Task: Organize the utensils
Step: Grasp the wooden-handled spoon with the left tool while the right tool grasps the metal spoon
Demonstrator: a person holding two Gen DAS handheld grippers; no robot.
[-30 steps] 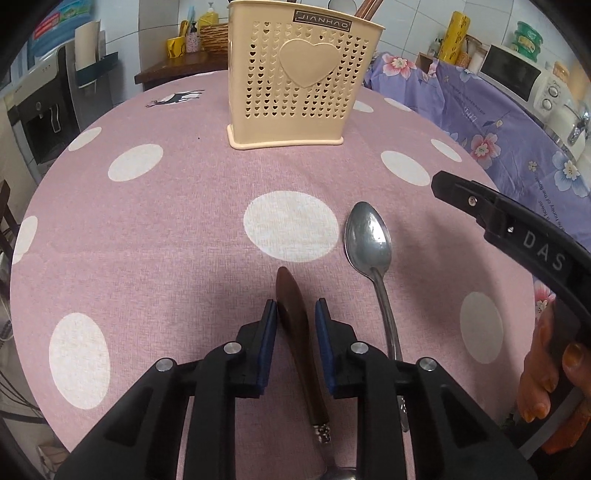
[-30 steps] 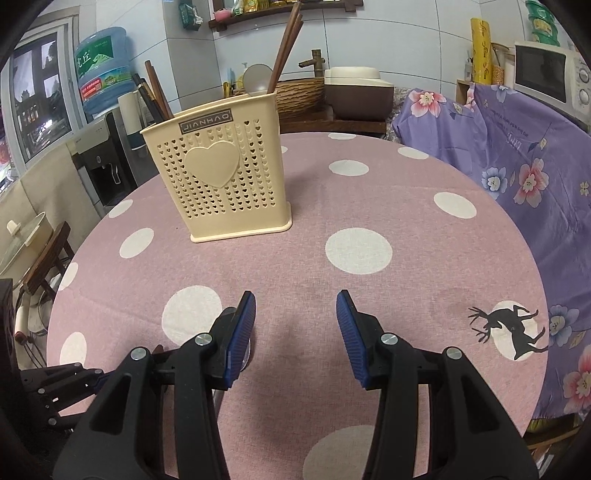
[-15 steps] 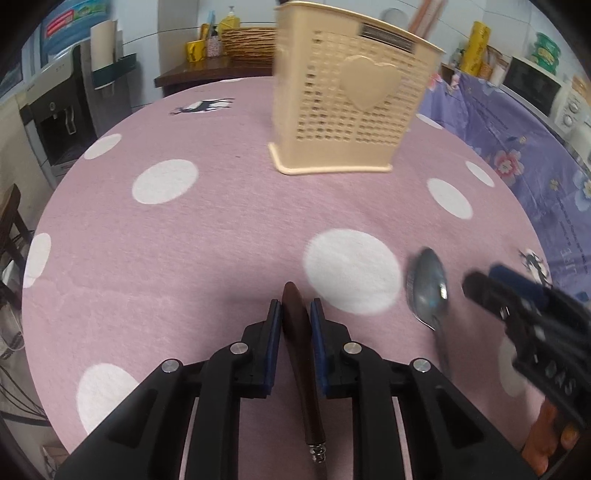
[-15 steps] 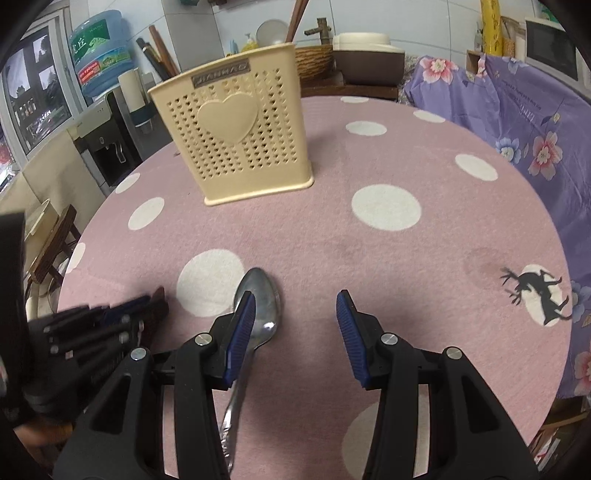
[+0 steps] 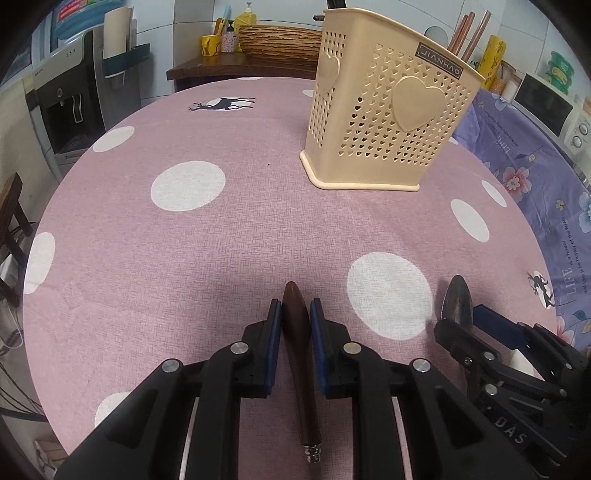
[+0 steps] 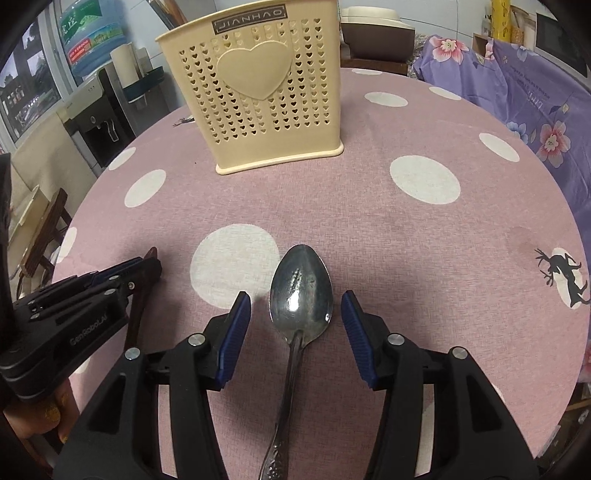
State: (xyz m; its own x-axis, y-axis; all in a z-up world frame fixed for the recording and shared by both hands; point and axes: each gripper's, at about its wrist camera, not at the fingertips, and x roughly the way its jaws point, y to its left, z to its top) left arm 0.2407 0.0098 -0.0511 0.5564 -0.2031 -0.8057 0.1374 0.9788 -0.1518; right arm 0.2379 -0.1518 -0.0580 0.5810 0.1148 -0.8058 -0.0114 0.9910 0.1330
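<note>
Two grippers are working here: your left gripper [image 5: 295, 314] is clamping the brown wooden handle [image 5: 297, 332] at bottom centre, while your right gripper [image 6: 295, 321] is sitting with jaws apart, just widening, around the metal spoon [image 6: 301, 291] without touching. The beige holder [image 6: 255, 85] is standing upper centre on the pink tablecloth [image 6: 406, 258].

White tiled wall [image 5: 288, 14], dark wooden sideboard [image 5: 240, 68], water dispenser [image 5: 70, 110], flowered purple cloth [image 6: 535, 107], left-side window [image 6: 26, 88].

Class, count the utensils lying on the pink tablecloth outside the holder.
2: a metal spoon between the open right claw, and a brown-handled utensil gripped by the left claw.
</note>
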